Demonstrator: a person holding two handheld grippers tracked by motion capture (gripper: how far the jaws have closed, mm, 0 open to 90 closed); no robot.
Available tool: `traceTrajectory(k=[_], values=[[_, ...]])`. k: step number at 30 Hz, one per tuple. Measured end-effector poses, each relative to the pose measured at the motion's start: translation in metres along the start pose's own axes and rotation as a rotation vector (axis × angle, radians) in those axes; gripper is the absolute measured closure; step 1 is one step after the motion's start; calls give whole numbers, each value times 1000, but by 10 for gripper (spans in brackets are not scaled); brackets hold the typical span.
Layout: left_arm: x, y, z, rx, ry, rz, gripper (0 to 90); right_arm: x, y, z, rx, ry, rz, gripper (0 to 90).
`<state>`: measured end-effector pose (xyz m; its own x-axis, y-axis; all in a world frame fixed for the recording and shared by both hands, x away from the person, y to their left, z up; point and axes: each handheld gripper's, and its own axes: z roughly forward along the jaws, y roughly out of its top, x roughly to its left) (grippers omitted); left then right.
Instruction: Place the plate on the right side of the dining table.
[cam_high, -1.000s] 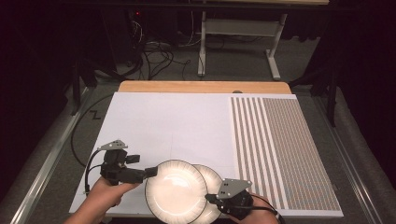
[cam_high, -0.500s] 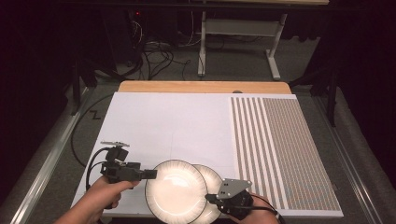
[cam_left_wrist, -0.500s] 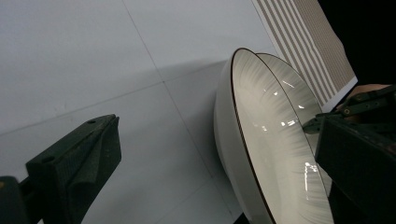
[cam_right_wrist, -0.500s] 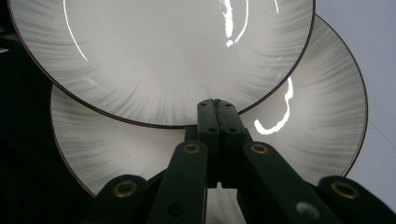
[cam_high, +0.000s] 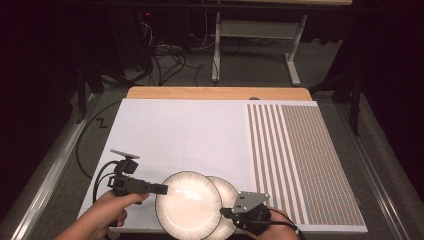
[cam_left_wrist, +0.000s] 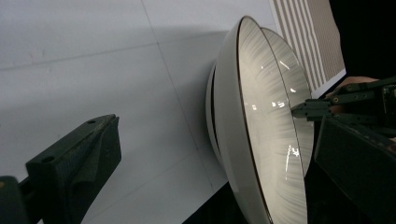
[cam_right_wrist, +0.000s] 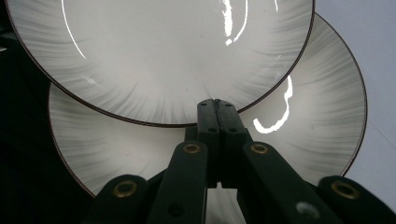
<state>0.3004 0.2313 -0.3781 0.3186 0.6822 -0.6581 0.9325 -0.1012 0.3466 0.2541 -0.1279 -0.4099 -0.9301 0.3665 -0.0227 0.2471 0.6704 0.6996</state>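
Observation:
Two white plates with thin dark rims lie overlapped at the table's front edge. The upper plate (cam_high: 187, 202) (cam_right_wrist: 159, 51) rests partly on the lower plate (cam_high: 229, 191) (cam_right_wrist: 322, 116). A hand holds my left gripper (cam_high: 162, 189) level at the upper plate's left rim. In the left gripper view its jaws (cam_left_wrist: 219, 135) stand wide open, with both plates' edges (cam_left_wrist: 233, 107) ahead between them. My right gripper (cam_high: 223, 212) (cam_right_wrist: 215, 103) is shut, jaws pressed together. Its tip meets the upper plate's near rim, above the lower plate.
A white mat (cam_high: 185, 130) covers most of the table. A brown striped and dotted mat (cam_high: 300, 160) lies on the right. A wooden strip (cam_high: 215, 93) runs along the far edge. Beyond it are cables and a desk frame (cam_high: 255, 30) on the dark floor.
My left gripper has turned slightly in the hand and sits more level at the plate's rim. The plates and the right gripper have not moved.

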Motion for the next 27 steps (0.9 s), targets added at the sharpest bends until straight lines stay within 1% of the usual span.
traceTrajectory(k=[1, 5, 10, 13, 15, 16, 18, 19, 21, 24, 26, 27], values=[[1, -1, 1, 12, -2, -5, 5, 0, 0, 0, 0, 0, 0, 900], [1, -3, 3, 28, -4, -30, 6, 0, 0, 0, 1, -3, -2, 900], [0, -8, 9, 54, -9, -34, 19, 0, 0, 0, 2, -5, -5, 900], [0, -10, 13, 64, -18, -43, 65, 0, 0, 0, 2, -6, -5, 900], [0, -12, 15, 69, -20, -49, 117, 0, 0, 0, 2, -6, -5, 900], [-1, -12, 17, 79, -23, -47, 144, 0, 0, 0, 2, -6, -5, 900], [-2, -13, 19, 93, -26, -48, 168, 0, 0, 0, 2, -6, -5, 900], [-3, -14, 21, 108, -30, -46, 182, 1, 0, 0, 1, -6, -5, 900], [-4, -15, 22, 107, -34, -50, 218, 1, 0, 0, 1, -7, -6, 900], [-4, -15, 22, 120, -41, -49, 288, 1, 0, 0, 1, -7, -6, 900], [-5, -15, 22, 125, -42, -48, 365, 1, 0, 0, 1, -7, -6, 900], [-5, -15, 22, 129, -42, -51, 382, 1, 0, 0, 1, -7, -6, 900]])
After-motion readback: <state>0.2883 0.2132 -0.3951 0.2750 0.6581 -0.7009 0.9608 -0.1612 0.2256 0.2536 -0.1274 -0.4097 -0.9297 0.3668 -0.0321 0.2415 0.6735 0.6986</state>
